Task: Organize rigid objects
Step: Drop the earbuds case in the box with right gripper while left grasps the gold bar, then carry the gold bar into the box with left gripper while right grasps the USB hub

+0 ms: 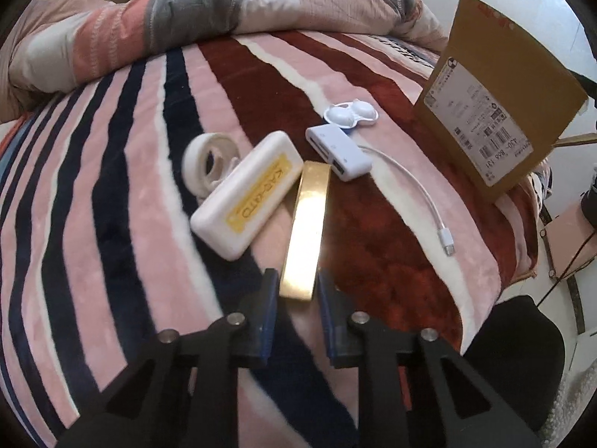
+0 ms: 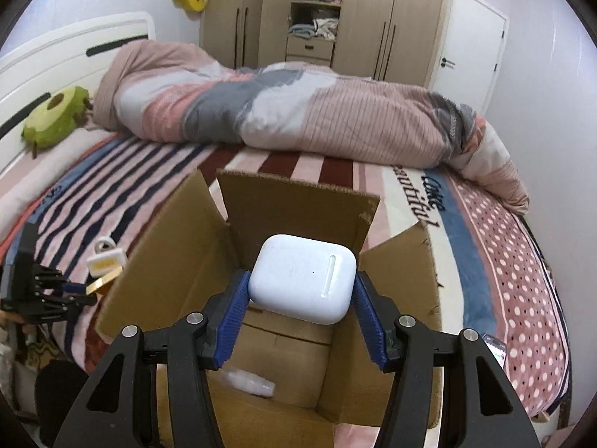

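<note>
In the left wrist view a long gold bar-shaped box [image 1: 304, 231] lies on the striped blanket, its near end between the fingers of my left gripper [image 1: 297, 283]; the jaws stand a little apart on either side of it. Beside it lie a white case with a yellow label [image 1: 248, 194], a tape roll [image 1: 209, 162], a white card-reader hub with cable [image 1: 337, 151] and a white contact lens case [image 1: 350, 114]. My right gripper [image 2: 300, 287] is shut on a white earbud case [image 2: 303, 282], held over the open cardboard box [image 2: 175, 257]. A clear small item [image 2: 248, 382] lies inside.
A rolled duvet [image 2: 283, 112] lies across the far bed. The cardboard box [image 1: 500, 112] stands at the right in the left wrist view, near the bed edge. An avocado plush [image 2: 56, 117] sits by the headboard. A wardrobe [image 2: 317, 11] stands behind.
</note>
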Action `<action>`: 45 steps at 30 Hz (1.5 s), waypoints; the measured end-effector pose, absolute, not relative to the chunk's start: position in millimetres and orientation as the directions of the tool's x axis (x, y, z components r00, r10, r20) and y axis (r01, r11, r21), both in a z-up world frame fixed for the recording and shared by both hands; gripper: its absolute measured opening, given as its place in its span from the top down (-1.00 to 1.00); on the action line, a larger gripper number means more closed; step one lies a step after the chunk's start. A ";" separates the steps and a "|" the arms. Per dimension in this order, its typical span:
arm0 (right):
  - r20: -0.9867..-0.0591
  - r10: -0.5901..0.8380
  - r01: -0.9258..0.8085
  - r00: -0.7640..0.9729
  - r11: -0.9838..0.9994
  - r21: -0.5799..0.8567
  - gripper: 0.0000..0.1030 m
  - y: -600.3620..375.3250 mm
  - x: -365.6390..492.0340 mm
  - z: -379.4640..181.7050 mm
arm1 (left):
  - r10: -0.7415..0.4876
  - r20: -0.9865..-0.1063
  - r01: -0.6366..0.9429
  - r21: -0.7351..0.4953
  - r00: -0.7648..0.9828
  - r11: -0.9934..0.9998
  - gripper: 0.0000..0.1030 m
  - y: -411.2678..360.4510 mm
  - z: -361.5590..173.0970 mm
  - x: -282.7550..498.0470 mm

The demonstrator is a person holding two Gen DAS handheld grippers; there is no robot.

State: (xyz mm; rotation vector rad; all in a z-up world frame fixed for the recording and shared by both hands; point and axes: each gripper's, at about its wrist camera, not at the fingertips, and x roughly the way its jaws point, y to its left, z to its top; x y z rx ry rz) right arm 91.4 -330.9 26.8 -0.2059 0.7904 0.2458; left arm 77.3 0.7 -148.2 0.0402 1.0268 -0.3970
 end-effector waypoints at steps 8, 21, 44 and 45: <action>-0.757 0.113 -0.287 0.644 0.953 -0.101 -0.02 -329.8 94.9 13.2 | -0.306 -0.820 0.304 -0.170 0.484 0.937 0.60 -13.6 -149.7 99.4; -0.648 0.290 -0.452 0.704 0.887 -0.094 -0.01 -270.2 58.5 52.2 | -0.336 -0.785 0.305 -0.197 0.520 0.932 0.70 -1.7 -127.8 87.5; -0.786 0.449 -0.737 0.424 0.676 -0.011 0.00 -124.8 37.4 -45.7 | -0.321 -0.795 0.245 -0.222 0.515 0.944 0.70 43.7 -151.0 53.9; -0.789 0.446 -0.735 0.422 0.678 -0.010 0.00 -126.2 38.7 -47.5 | -0.319 -0.794 0.241 -0.223 0.517 0.945 0.69 42.8 -153.5 54.2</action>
